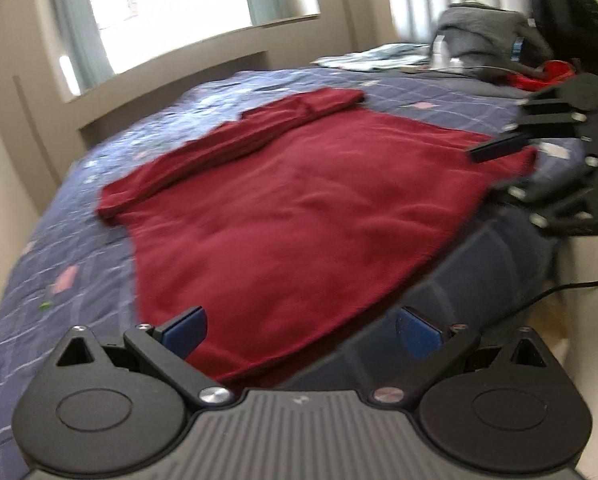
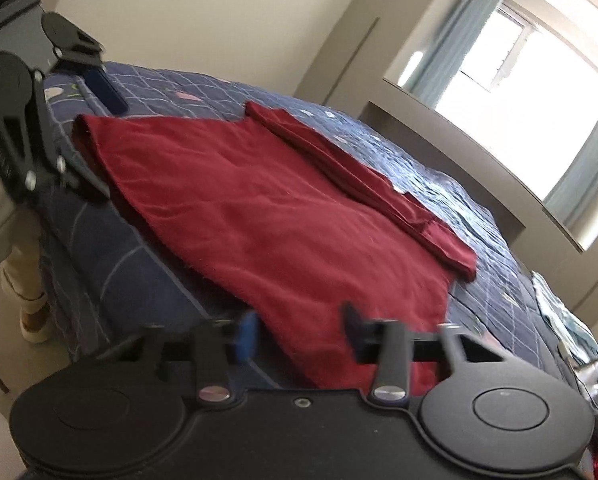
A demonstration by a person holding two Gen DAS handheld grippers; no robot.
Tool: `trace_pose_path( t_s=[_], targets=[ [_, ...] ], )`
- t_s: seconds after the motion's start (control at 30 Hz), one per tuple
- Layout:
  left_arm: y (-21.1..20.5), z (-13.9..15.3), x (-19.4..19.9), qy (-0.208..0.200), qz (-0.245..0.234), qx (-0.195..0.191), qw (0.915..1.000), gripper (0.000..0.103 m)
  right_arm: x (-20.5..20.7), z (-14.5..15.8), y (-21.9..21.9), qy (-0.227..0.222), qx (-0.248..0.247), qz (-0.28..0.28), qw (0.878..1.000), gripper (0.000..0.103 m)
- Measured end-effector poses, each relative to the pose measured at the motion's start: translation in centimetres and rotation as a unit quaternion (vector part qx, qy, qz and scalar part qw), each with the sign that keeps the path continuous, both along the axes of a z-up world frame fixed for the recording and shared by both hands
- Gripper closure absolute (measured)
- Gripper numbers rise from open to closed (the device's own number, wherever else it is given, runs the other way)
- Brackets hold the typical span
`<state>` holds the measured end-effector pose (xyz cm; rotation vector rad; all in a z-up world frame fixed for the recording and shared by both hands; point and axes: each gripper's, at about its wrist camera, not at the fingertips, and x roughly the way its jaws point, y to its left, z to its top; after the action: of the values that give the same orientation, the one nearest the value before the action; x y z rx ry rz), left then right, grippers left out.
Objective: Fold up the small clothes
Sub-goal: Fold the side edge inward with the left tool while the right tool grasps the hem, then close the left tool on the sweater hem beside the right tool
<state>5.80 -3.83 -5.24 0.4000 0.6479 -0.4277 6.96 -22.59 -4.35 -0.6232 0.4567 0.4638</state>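
A dark red garment (image 1: 299, 216) lies flat on the blue patterned bedspread (image 1: 59, 264), its sleeve folded in along the far side; it also shows in the right wrist view (image 2: 275, 224). My left gripper (image 1: 299, 330) is open, its blue-padded fingers on either side of the garment's near corner at the bed edge. My right gripper (image 2: 299, 334) is open over the opposite near corner, blurred by motion. Each gripper shows in the other's view: the right gripper (image 1: 511, 168) at the right edge, the left gripper (image 2: 95, 136) at the upper left.
The bed's near edge (image 1: 451, 288) drops to the floor with a black cable (image 1: 559, 292). A grey garment (image 1: 479, 36), a black bag (image 1: 571, 20), light clothes (image 1: 379, 58) and a red item (image 1: 539, 74) lie by the headboard. A window (image 2: 519, 92) lies beyond.
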Motion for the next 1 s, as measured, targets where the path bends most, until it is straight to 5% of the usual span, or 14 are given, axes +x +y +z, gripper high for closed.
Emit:
trace_pose_path(
  t_s=[0.07, 0.17, 0.33, 0.47, 0.67, 0.73, 0.87, 1.0],
  targets=[
    [-1.0, -0.4, 0.0, -0.002, -0.013, 0.011, 0.9999, 0.000, 0.3, 0.5, 0.2, 0.005, 0.009, 0.008, 1.000, 0.086],
    [-2.3, -1.0, 0.6, -0.008, -0.006, 0.034, 0.9994, 0.001, 1.1, 1.9, 0.1, 0.012, 0.039, 0.005, 0.999, 0.091],
    [-3.0, -0.8, 1.4, -0.007, 0.003, 0.011, 0.9999, 0.008, 2.8, 4.7, -0.6, 0.029, 0.106, -0.015, 0.994, 0.094],
    [-2.7, -0.8, 1.9, -0.020, 0.042, 0.027, 0.9985, 0.031, 3.0, 5.8, -0.8, 0.032, 0.128, -0.020, 0.991, 0.094],
    [0.0, -0.7, 2.6, -0.028, 0.087, 0.057, 0.9943, 0.063, 1.7, 4.6, -0.8, 0.035, 0.100, -0.012, 0.994, 0.094],
    [0.5, -0.8, 2.2, -0.034, 0.082, 0.076, 0.9931, 0.064, 1.3, 3.7, -0.6, 0.036, 0.078, -0.010, 0.996, 0.094],
    [0.9, -1.0, 1.6, -0.046, 0.062, 0.106, 0.9913, 0.074, 0.5, 1.3, 0.1, 0.036, 0.017, -0.013, 0.999, 0.078],
    [0.4, -1.2, 1.4, -0.050, 0.048, 0.120, 0.9903, 0.097, 0.1, -0.4, 0.0, 0.019, -0.020, -0.027, 0.999, 0.073]
  ],
)
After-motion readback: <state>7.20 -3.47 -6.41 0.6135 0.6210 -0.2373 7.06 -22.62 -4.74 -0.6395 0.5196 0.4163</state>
